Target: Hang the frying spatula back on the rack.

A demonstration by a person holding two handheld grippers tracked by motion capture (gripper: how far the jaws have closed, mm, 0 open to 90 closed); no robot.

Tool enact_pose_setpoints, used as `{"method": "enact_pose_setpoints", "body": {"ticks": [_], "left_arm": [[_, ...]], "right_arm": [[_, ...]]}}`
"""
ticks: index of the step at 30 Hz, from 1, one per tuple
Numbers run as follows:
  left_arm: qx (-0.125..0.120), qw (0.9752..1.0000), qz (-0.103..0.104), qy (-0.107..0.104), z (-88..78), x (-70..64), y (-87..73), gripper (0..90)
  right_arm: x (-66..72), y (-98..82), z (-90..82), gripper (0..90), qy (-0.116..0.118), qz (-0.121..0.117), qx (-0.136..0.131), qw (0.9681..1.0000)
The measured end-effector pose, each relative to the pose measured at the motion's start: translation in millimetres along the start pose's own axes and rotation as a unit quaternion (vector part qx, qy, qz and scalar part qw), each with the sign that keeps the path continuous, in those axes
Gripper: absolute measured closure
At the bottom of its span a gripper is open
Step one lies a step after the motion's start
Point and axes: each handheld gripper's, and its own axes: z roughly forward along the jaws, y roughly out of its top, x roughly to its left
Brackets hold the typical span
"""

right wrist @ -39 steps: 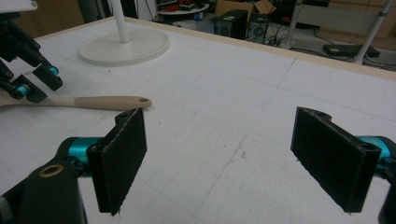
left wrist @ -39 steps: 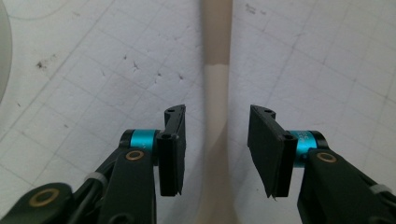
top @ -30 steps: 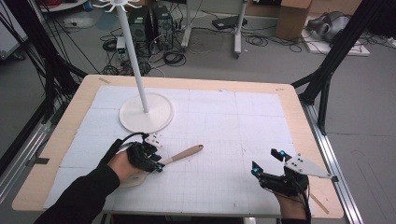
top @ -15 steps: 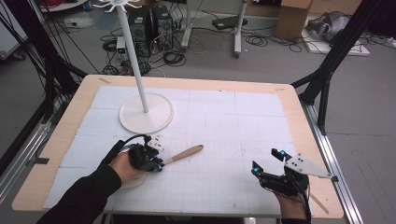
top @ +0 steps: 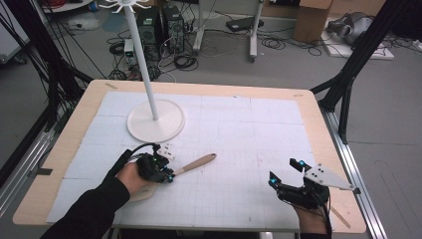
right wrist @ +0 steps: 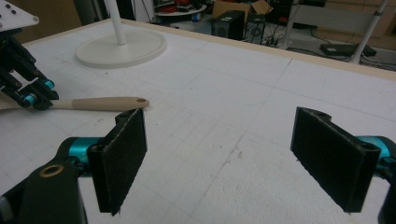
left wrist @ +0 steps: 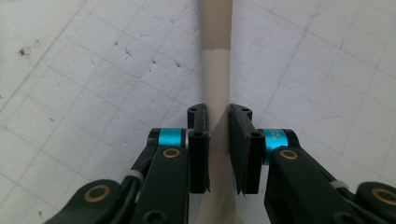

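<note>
Left tool (top: 168, 176) has just been closing and now clamps the wooden spatula (top: 191, 165) near-left on the tabletop (top: 259, 124); right tool (top: 285, 172) hovers near-right, jaws wide apart.

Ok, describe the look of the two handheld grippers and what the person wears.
Both the left gripper and the right gripper are black with cyan bands near flat black pads. The right gripper carries a grey three-cornered plate. A black cable loops from the left one. The left arm wears a black sleeve.
</note>
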Motion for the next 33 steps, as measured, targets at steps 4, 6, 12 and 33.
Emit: {"method": "enact_pose_setpoints", "body": {"ticks": [4,6,12,33], "left_arm": [[-0.004,1.0000,-0.005,0.004,-1.2,0.8,-1.1,77.9],[-0.010,0.9998,-0.015,0.000,-2.5,2.5,-2.7,77.9],[-0.061,0.9969,-0.048,0.017,-15.5,6.5,-8.8,77.8],[-0.266,0.9544,-0.107,0.084,-56.7,-9.0,-21.3,77.7]], "right_arm": [[-0.4,-0.3,-0.3,17.2,0.000,0.000,0.000,1.0000],[-0.5,-0.4,-0.3,17.1,0.000,0.001,0.000,1.0000],[0.8,-0.4,1.4,17.4,0.001,0.001,0.001,1.0000],[29.4,15.4,35.9,17.4,0.053,0.014,-0.007,0.9985]]}}
